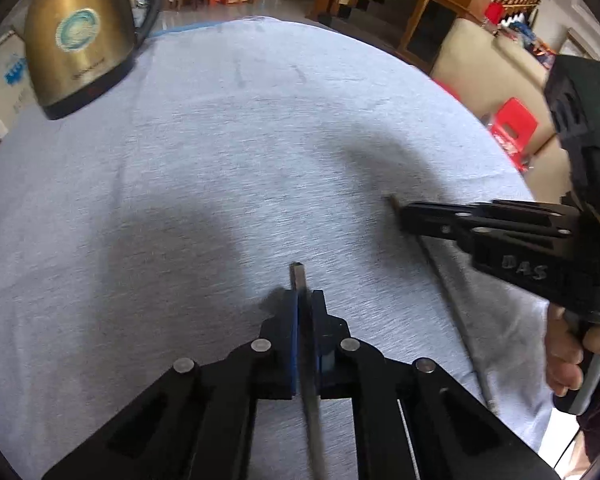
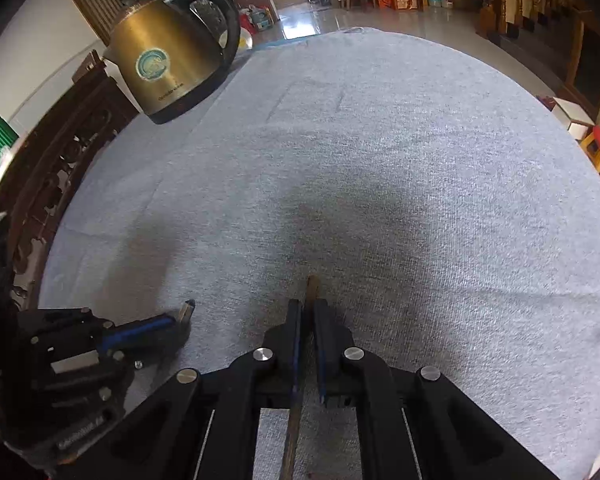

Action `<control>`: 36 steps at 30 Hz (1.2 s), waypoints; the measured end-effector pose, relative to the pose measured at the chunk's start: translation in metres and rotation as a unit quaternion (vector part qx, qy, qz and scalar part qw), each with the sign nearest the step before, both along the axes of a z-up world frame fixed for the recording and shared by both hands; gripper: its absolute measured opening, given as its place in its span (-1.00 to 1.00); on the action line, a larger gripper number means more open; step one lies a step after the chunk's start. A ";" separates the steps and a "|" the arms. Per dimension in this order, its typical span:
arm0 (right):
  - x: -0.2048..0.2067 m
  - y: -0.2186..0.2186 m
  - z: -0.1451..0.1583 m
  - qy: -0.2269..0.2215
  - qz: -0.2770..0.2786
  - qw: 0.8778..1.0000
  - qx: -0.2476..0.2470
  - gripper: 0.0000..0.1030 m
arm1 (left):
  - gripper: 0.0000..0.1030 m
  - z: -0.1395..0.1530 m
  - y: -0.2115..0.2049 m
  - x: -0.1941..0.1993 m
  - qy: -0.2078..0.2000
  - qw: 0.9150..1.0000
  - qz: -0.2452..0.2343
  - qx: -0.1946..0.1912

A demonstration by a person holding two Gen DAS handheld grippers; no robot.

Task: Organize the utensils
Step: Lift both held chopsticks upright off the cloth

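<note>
brass kettle [image 1: 76,36], grey tablecloth [image 1: 228,128], red stool [image 1: 514,122]

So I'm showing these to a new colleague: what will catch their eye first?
Probably the brass-coloured kettle at the far left edge of the grey cloth-covered table. Next, the two grippers side by side near the front: the left gripper and the right gripper each have jaws shut on one chopstick.
</note>
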State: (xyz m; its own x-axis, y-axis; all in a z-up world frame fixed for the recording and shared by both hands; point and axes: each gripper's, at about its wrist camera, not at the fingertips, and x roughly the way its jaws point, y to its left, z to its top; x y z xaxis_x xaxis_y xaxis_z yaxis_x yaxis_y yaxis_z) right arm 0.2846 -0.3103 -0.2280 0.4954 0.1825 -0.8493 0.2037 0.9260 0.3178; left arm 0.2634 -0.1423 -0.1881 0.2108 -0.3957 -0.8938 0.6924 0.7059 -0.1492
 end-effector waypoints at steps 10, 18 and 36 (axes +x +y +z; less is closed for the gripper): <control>-0.047 -0.015 0.053 -0.115 -0.037 0.992 0.023 -0.88 | -0.90 0.060 0.073 -0.010 -0.062 0.993 0.080 -0.059; -0.112 -0.017 0.102 -0.201 -0.074 0.977 0.009 -0.88 | -0.90 0.127 0.144 -0.045 -0.149 0.973 0.136 -0.114; -0.254 0.025 0.205 -0.366 -0.135 0.919 -0.058 -0.88 | -0.90 0.210 0.212 -0.162 -0.271 0.921 0.190 -0.206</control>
State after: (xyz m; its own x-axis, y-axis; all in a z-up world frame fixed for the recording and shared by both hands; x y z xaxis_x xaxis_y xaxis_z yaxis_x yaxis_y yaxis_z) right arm 0.0303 -0.2853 -0.0225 0.9559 -0.1012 -0.2756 0.2012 0.9094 0.3641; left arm 0.1018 0.0695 0.0219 0.7753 -0.4829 -0.4071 0.4584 0.8736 -0.1631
